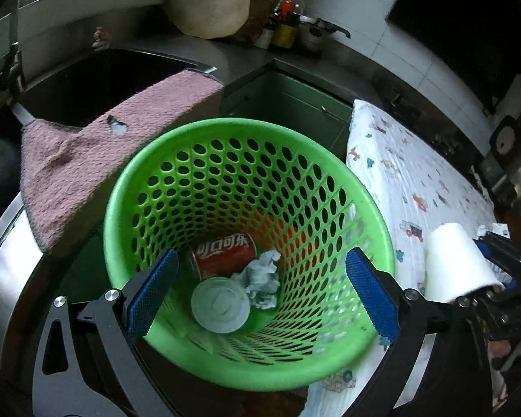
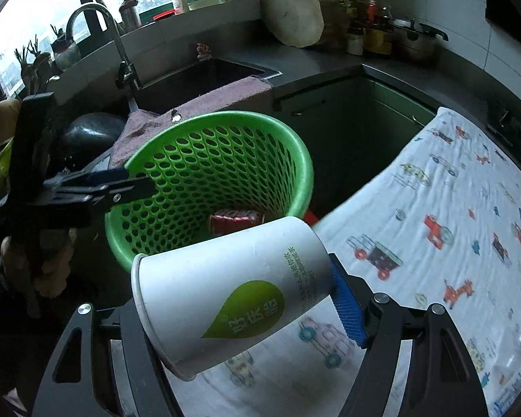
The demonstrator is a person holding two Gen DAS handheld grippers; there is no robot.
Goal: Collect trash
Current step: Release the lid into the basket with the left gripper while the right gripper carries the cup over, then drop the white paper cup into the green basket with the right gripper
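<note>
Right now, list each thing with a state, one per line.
Green basket: upright, holding trash.
Red can: lying on its side in the basket.
Crumpled paper: in the basket.
Paper cup: tilted, gripped by right tool.
Left tool: open, empty, over the basket.

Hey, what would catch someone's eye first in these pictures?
The green basket stands centre, holding a red can, crumpled paper and a lid. Beside it, the right gripper clamps a white paper cup over the printed cloth.
</note>
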